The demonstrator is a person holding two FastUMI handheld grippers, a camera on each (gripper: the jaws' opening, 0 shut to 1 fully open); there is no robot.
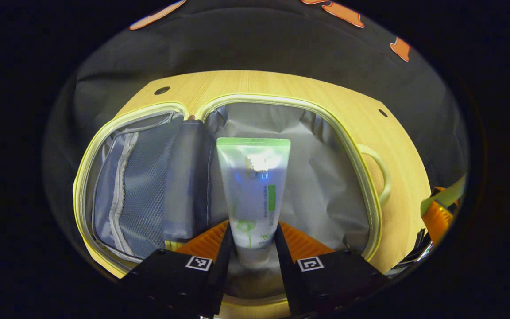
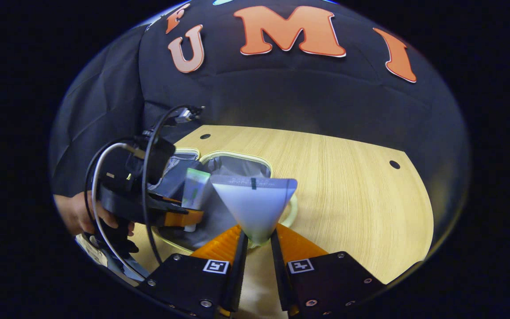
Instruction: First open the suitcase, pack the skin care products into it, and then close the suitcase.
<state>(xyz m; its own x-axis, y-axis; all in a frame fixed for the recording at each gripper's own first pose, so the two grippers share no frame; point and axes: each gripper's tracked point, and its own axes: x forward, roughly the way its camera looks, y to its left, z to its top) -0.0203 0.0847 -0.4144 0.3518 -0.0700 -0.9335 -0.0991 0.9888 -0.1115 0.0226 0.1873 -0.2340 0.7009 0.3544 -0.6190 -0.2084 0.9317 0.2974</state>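
The packing step is in hand: the suitcase [image 1: 361, 146] is lying open on the wooden table [image 1: 255, 82], its grey lining showing inside the pale zip rim, and its mesh-pocket half [image 1: 135, 186] is folded out toward the table's left edge. The left gripper [image 1: 253, 248] is pinching a green-capped tube [image 1: 253, 186] near its lower end, both fingers pressing on it, and holding it above the lined compartment. In the right gripper view, the right gripper [image 2: 257, 243] is gripping a pale tube [image 2: 255, 201] by its narrow end, crimped edge fanning upward, over bare table just beside the suitcase [image 2: 237, 166]; the left gripper [image 2: 173, 217] and a hand [image 2: 82, 215] are working near the table's left edge. Next, I judge, the left tube needs lowering onto the lining and releasing, then the right one moving over the rim. Closing is not yet due.
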